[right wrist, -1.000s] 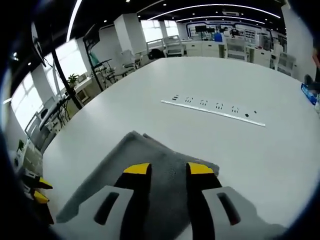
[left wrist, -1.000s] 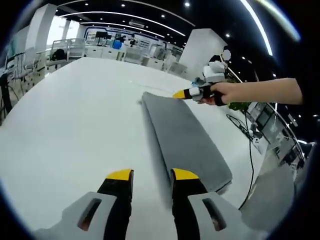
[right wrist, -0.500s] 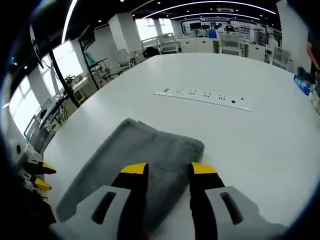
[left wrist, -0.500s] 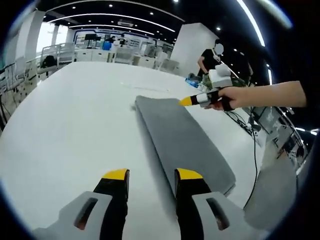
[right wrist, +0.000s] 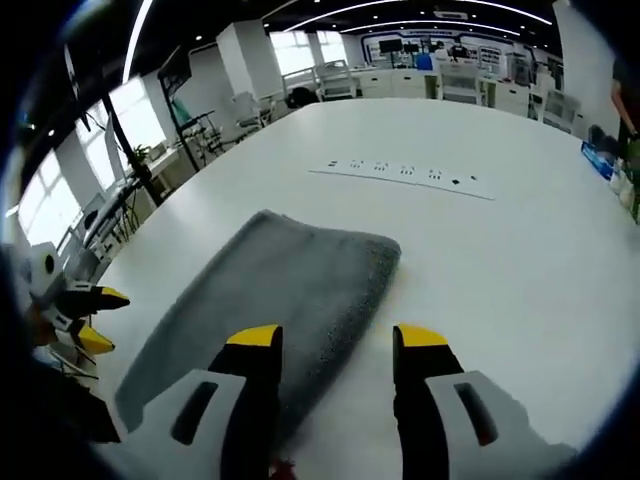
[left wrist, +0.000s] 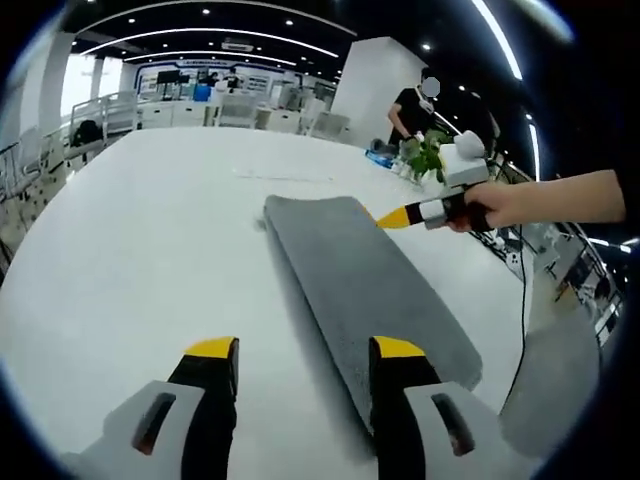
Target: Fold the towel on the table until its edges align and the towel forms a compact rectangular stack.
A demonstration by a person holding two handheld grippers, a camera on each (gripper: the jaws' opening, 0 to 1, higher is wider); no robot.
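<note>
Towel (left wrist: 365,285): grey, folded into a long narrow strip, flat on the white table (left wrist: 130,240).

Left gripper (left wrist: 305,350) wide apart, empty, its right jaw at the strip's near end; right gripper (right wrist: 335,338) wide apart, empty, over the far end, probably placed to bring the ends together.
</note>
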